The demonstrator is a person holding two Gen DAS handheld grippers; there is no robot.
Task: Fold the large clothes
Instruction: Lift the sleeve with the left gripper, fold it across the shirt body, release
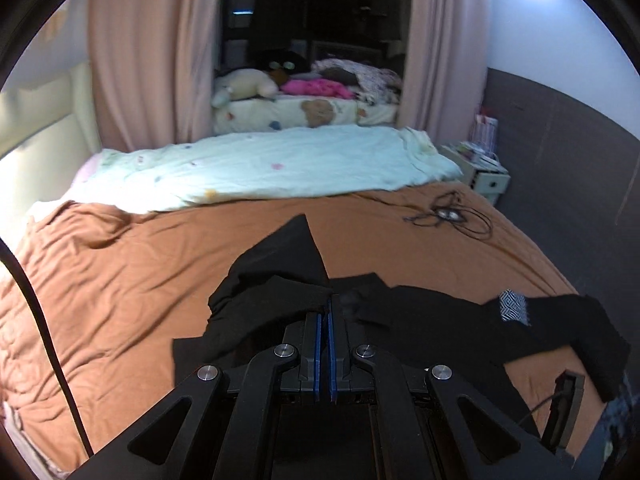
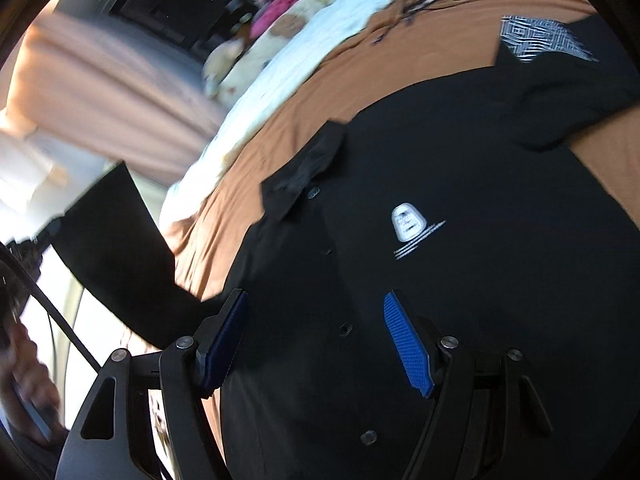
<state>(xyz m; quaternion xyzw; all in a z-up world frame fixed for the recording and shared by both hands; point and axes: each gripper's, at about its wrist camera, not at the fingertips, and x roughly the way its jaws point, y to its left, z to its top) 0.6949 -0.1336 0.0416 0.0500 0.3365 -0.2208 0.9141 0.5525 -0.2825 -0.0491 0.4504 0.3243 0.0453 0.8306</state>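
Your black shirt (image 2: pixel 420 184) lies spread on the rust-brown bedspread (image 1: pixel 140 280), with bare wrinkled cover open to the left and ahead, up to the pale quilt (image 1: pixel 260 168). A tangle of dark cable (image 1: pixel 448 216) sits on the cover off to the right. The shirt is smooth and buttoned, with a white chest emblem (image 2: pixel 408 224) and a patterned sleeve patch (image 1: pixel 514 306). Your left gripper (image 1: pixel 330 304) is pressed together, pinching a bunched fold of the shirt, apparently a sleeve, though blur hides the edge. Your right gripper (image 2: pixel 316 308) hovers spread wide over the button placket.
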